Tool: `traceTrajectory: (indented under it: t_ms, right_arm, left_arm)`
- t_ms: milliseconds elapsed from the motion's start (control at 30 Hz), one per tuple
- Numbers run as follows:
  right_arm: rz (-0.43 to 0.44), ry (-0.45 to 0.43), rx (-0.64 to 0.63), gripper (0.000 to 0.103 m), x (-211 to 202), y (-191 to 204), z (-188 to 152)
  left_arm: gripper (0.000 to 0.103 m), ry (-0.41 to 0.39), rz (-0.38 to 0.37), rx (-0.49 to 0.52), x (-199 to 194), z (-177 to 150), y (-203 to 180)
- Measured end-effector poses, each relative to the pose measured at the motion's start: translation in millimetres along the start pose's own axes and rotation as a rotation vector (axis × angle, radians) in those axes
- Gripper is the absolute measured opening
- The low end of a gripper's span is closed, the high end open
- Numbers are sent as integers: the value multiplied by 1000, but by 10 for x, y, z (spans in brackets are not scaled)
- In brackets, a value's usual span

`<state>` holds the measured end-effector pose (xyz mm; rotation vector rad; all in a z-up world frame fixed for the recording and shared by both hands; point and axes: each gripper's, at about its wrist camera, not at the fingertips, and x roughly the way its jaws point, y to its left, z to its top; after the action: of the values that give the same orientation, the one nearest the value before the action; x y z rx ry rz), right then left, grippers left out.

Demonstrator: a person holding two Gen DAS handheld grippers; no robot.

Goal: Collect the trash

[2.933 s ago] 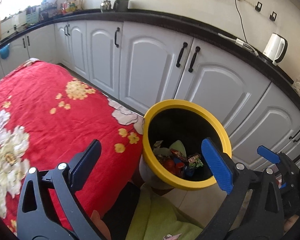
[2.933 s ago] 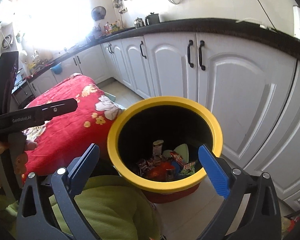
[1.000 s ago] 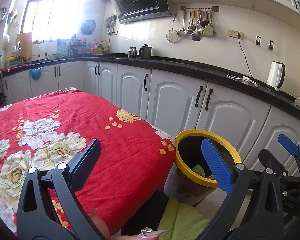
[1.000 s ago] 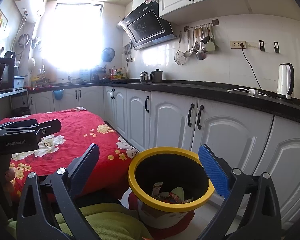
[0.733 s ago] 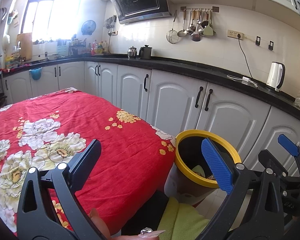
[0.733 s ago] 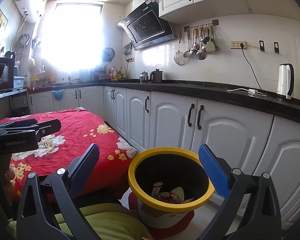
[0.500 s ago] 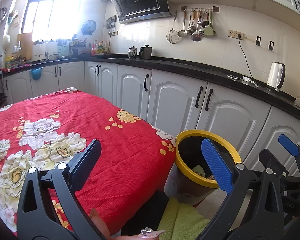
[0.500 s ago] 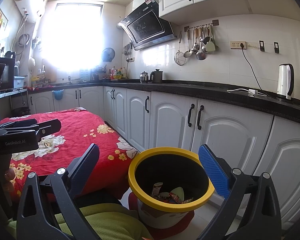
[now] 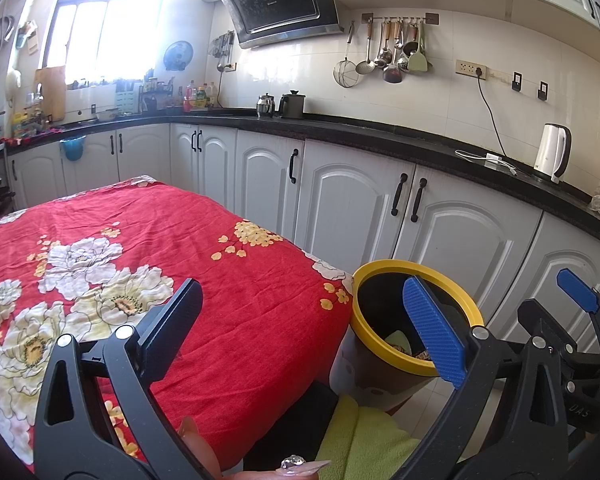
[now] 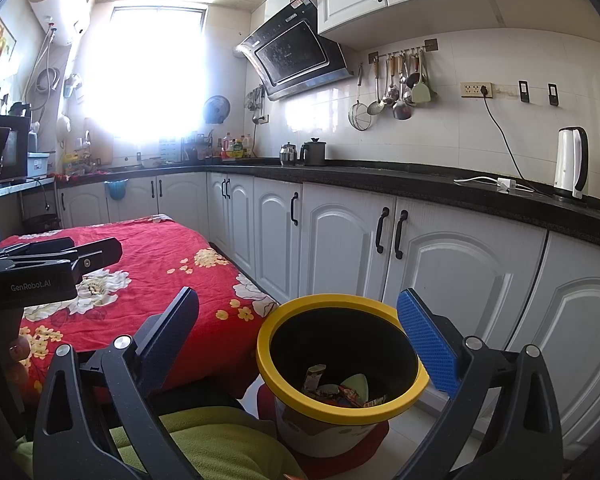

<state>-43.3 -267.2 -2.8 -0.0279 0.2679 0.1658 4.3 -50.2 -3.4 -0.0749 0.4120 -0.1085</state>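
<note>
your left gripper is spread wide w/ nothing between its 2 fingers, held above the near edge of the red floral tablecloth. your right gripper is spread just as wide, also empty, and looks down toward the yellow-rimmed trash bin. the bin stands on the floor just beside the table's corner, in front of the white cabinets, on a red mat. the trash lies in the bin's bottom: several crumpled wrappers and a pale green piece; can't tell exactly what each is. in the left wrist view the bin sits partly behind your blue finger pad, btwn the table and the right gripper at the frame's right edge. the cloth in view is bare. a white kettle stands on the black counter, well apart from the bin. green fabric shows under both grippers.
</note>
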Motion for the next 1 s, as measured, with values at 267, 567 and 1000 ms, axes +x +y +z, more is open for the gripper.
traceTrajectory:
  t_ms: [267, 567, 1000]
  right_arm:
    - [0, 1, 1, 97, 5, -6, -7]
    - [-1, 2, 2, 97, 3, -5, -7]
    - [53, 32, 7, 97, 253, 142, 91]
  left_arm:
    - [92, -1, 0, 4, -3, 14, 30]
    - [92, 3, 2, 3, -3, 15, 35]
    - [92, 75, 77, -121, 8, 113, 555]
